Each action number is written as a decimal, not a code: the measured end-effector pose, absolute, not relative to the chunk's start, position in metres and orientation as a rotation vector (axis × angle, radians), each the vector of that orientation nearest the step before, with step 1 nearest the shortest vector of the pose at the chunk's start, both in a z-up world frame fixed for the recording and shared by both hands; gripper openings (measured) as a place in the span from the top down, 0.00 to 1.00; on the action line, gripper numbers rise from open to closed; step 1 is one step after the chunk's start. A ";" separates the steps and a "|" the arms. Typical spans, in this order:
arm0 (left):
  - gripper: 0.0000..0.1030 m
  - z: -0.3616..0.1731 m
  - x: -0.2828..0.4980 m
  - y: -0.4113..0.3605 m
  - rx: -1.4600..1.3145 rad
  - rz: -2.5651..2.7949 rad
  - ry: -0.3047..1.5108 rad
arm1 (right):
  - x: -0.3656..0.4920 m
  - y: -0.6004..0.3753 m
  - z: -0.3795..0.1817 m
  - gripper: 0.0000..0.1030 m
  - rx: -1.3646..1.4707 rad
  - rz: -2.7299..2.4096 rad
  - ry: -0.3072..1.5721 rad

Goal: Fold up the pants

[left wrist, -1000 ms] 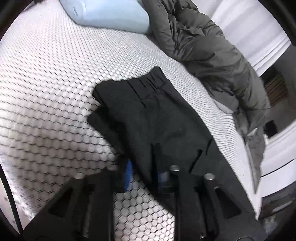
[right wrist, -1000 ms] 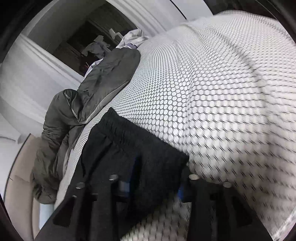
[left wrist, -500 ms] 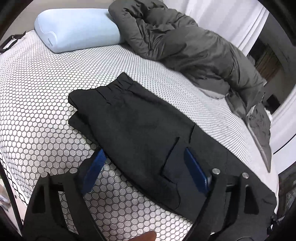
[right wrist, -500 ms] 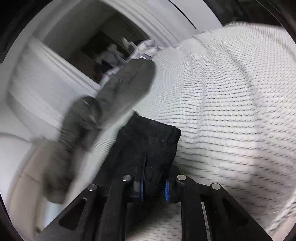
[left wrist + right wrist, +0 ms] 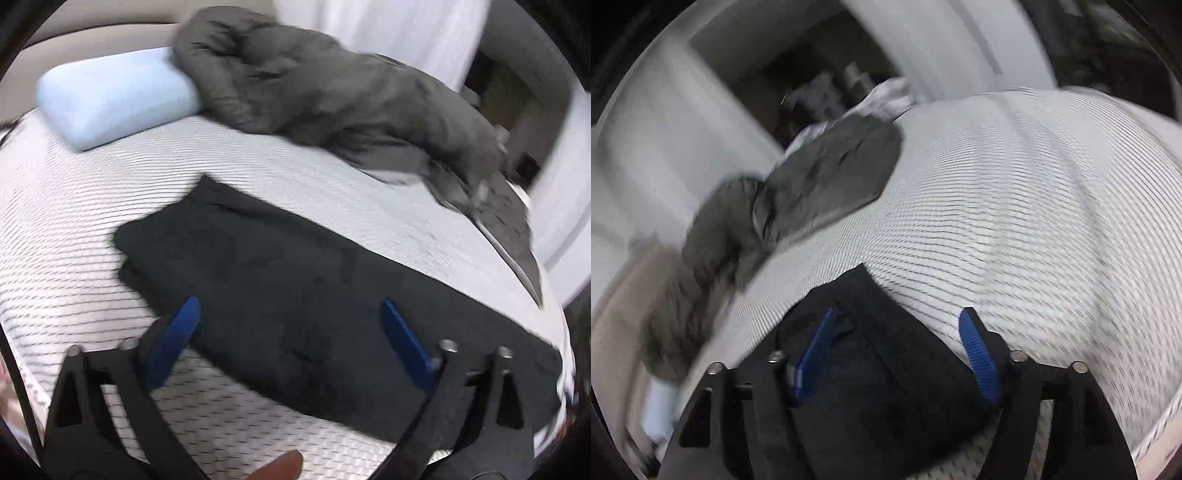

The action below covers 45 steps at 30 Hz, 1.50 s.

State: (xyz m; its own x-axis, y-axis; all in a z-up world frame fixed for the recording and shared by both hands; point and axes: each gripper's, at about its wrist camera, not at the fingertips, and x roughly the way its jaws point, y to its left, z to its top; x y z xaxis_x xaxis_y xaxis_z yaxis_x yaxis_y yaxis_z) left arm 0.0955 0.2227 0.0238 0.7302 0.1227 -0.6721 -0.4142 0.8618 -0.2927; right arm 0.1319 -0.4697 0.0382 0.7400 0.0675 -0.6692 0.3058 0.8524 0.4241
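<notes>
The bed, covered in a white sheet printed with dark hexagons, fills both views, with a crumpled grey quilt and a pale blue pillow at its far side. The black pants lie flat on the sheet in a long folded band, near the quilt but apart from it, their layered end toward the pillow.

They look soft, light and limp, not slippery; the cloth will likely sag and slide out of line if lifted by one point, so a hold on both corners of one short end, pinching all layers together, seems best for the next fold.

The left gripper hangs above the pants with its jaws wide apart and nothing between them; they have just been opening, after standing nearly together over the cloth a second ago, and the view now takes in more of the bed. The right gripper was pinched on the pants' end half a second ago; its jaws have just opened and stand apart over that end, pressing nothing.
</notes>
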 end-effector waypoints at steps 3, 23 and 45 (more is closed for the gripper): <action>0.01 0.024 0.110 0.190 -0.378 0.172 0.708 | 0.174 -0.456 0.033 0.24 0.410 -0.113 0.836; 0.01 -0.018 0.152 0.100 -0.141 0.083 0.924 | 0.261 -0.408 0.024 0.40 0.025 -0.137 0.897; 0.00 -0.037 0.162 -0.081 0.090 -0.202 1.001 | 0.144 -0.349 -0.021 0.19 -0.163 -0.212 0.880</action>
